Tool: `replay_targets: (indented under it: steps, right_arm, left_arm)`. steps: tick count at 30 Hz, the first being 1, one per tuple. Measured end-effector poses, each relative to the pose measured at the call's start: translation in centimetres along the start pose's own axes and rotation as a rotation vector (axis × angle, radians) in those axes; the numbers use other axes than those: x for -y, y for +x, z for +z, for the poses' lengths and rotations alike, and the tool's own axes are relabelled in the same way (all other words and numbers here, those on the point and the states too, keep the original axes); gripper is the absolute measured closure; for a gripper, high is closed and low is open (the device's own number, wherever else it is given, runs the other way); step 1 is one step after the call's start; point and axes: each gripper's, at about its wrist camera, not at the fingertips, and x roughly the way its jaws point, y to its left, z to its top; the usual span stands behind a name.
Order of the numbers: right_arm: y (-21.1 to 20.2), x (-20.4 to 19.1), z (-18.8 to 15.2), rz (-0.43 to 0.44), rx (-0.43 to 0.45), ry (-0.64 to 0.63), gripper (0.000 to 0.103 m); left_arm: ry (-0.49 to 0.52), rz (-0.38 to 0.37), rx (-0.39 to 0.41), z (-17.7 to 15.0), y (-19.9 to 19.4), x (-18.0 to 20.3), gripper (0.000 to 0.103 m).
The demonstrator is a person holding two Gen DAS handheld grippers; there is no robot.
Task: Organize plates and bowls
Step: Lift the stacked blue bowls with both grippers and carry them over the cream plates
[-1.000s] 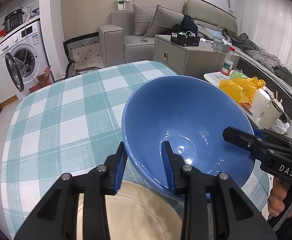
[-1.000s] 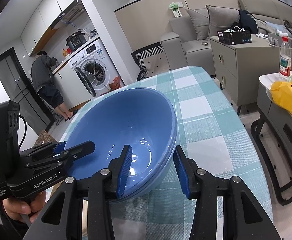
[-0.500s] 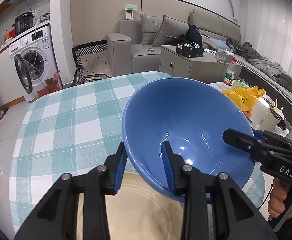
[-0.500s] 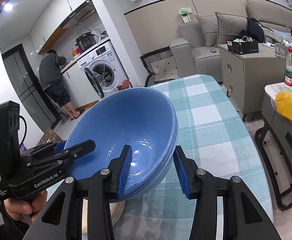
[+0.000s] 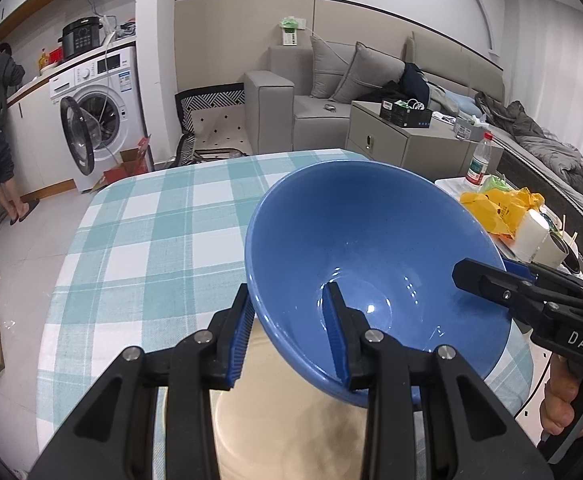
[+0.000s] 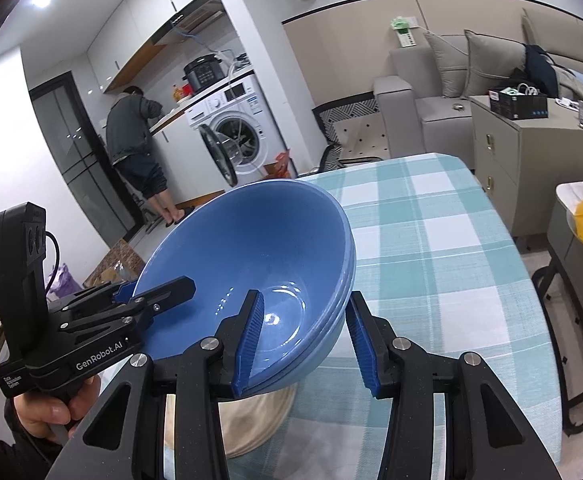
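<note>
Checked teal-and-white cloth covers the counter (image 5: 143, 240), with a washing machine (image 5: 99, 116), a grey sofa (image 5: 331, 92) and a low cabinet (image 5: 407, 140) behind it. From the left wrist, the left gripper (image 5: 291, 334) has its jaws pinching the near rim of a blue bowl (image 5: 371, 248), one blue pad outside the wall and one inside. The bowl is tilted and held above the counter near its right edge, and a beige plate (image 5: 291, 420) lies on the cloth beneath it. At the bowl's far right rim the right gripper (image 5: 487, 276) clamps on as well, a hand (image 5: 563, 400) gripping its handle below. From the right wrist, two blue bowls (image 6: 251, 264) sit nested, their rims stacked at the right side. The right gripper (image 6: 303, 340) straddles that double rim, the inner pad against the inside wall; whether the outer pad touches cannot be told. The left gripper (image 6: 147, 294) pinches the opposite rim, its handle held by a hand (image 6: 51, 412). The beige plate (image 6: 251, 420) shows under the bowls near the counter's (image 6: 431, 248) left edge. A person (image 6: 135, 148) stands bent over by the washing machine (image 6: 231, 140) in the background.
</note>
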Motion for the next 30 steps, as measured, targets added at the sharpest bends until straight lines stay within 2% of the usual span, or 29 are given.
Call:
replay_targets:
  steps: [18, 30]
  right_arm:
    - [4.4, -6.0, -2.8, 0.059, -0.093, -0.076, 0.059]
    - [6.7, -6.7, -3.8, 0.055, -0.134, -0.083, 0.059]
  left_arm:
    - [-0.104, 0.097, -0.033, -4.2, -1.4, -5.3, 0.070]
    - [-0.105, 0.124, -0.062, -5.2, -0.5, -6.7, 0.070]
